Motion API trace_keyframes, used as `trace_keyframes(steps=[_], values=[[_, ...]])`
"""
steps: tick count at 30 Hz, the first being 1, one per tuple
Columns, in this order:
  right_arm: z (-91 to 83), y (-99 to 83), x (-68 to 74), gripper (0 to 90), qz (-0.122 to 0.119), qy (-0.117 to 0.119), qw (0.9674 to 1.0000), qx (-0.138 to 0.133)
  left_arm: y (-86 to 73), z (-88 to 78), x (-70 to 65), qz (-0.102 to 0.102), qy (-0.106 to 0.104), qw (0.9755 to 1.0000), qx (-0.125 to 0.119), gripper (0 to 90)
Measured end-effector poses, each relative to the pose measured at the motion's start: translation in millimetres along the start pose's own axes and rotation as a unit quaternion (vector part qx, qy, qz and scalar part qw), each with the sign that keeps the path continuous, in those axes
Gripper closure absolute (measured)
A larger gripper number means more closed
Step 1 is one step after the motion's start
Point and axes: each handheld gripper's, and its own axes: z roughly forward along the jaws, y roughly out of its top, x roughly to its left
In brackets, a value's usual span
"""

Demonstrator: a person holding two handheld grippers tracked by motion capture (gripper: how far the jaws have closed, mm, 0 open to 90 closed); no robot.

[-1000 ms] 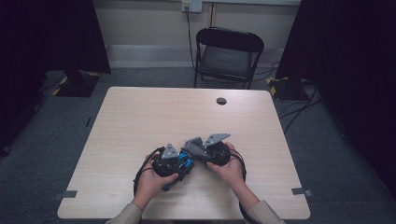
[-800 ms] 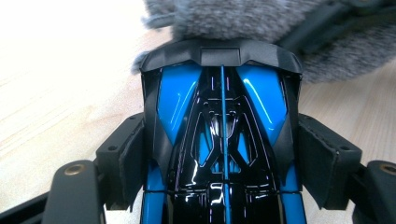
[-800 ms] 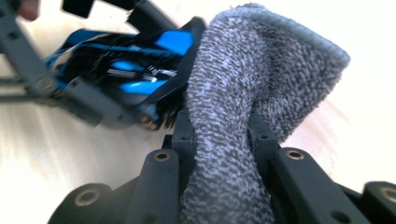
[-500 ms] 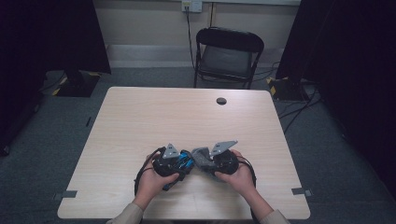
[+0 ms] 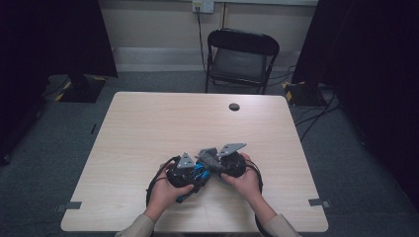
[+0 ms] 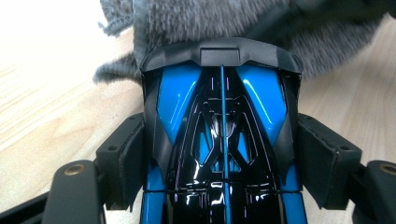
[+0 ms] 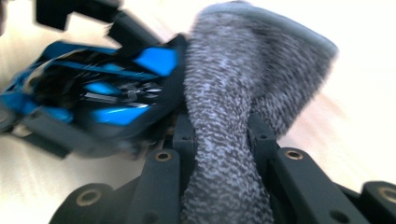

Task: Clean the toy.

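wiping of toy car in progress, near edge of table

the left gripper (image 5: pixel 190 173) has its jaws clamped on the sides of one blue and black toy car (image 6: pixel 219 140), the pads pressing on the body on either flank. the car sits low over the table (image 5: pixel 148 128), close to the person's side, between the two hands. the right gripper (image 7: pixel 219 140) has its jaws together on one grey cloth (image 7: pixel 233 93), bunched and pinched tight between them. in the left gripper view the cloth lies against the car's far black end; in the right gripper view it stands just beside the same end.

judgement: the step in hand is wiping the car's end with the cloth while the other gripper steadies the car. the next move calls for a firm hold on the car and a short stroke of the cloth across the bodywork, without the cloth slipping from its pinch.

count: one toy car, one cloth, two grippers, one table, one black chair (image 5: pixel 242 57) beyond it.
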Motion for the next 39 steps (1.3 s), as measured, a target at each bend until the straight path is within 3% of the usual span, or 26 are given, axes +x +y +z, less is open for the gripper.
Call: trace_keyframes(steps=[5, 11, 14, 17, 21, 24, 28, 31, 39], values=[[-6.6, -8.3, -0.2, 71.3, 0.0, 0.008, 1.0, -0.002, -1.2, 2.1, 0.8, -0.006, 0.003, 1.0, 0.0, 25.7], [-16.6, -16.8, 4.7, 71.3, -0.01, 0.031, 0.9992, 0.021, -1.3, 6.8, 1.8, -0.003, 0.01, 0.9999, 0.01, 25.7], [-22.0, -18.9, 2.1, 71.3, -0.005, 0.014, 0.9995, 0.027, -1.0, 6.7, 0.5, -0.002, 0.009, 0.9999, 0.008, 25.7], [-27.4, -19.1, -10.8, 71.3, 0.026, -0.016, 0.9995, 0.012, -0.4, 4.8, -1.5, 0.0, 0.003, 1.0, 0.005, 25.6], [-22.8, -13.8, -22.4, 71.3, 0.056, -0.025, 0.9981, -0.005, 0.0, 4.6, -3.9, 0.007, -0.001, 0.9999, 0.008, 25.7], [-11.3, -7.8, -19.2, 71.2, 0.045, -0.02, 0.9988, -0.001, 0.2, 4.7, -4.1, 0.007, -0.002, 1.0, 0.006, 25.7], [-1.5, -3.9, -6.9, 71.1, 0.019, 0.005, 0.9998, 0.001, -0.2, 4.6, -2.4, -0.003, -0.006, 1.0, 0.002, 25.6], [-3.2, -3.4, -1.2, 71.2, 0.003, 0.006, 1.0, 0.002, -0.2, 4.5, -1.9, 0.001, -0.004, 1.0, 0.003, 25.7], [-14.0, -10.4, -1.7, 71.2, 0.002, 0.013, 0.9999, 0.003, 1.5, 7.3, -1.4, 0.001, 0.001, 1.0, 0.005, 25.6]])
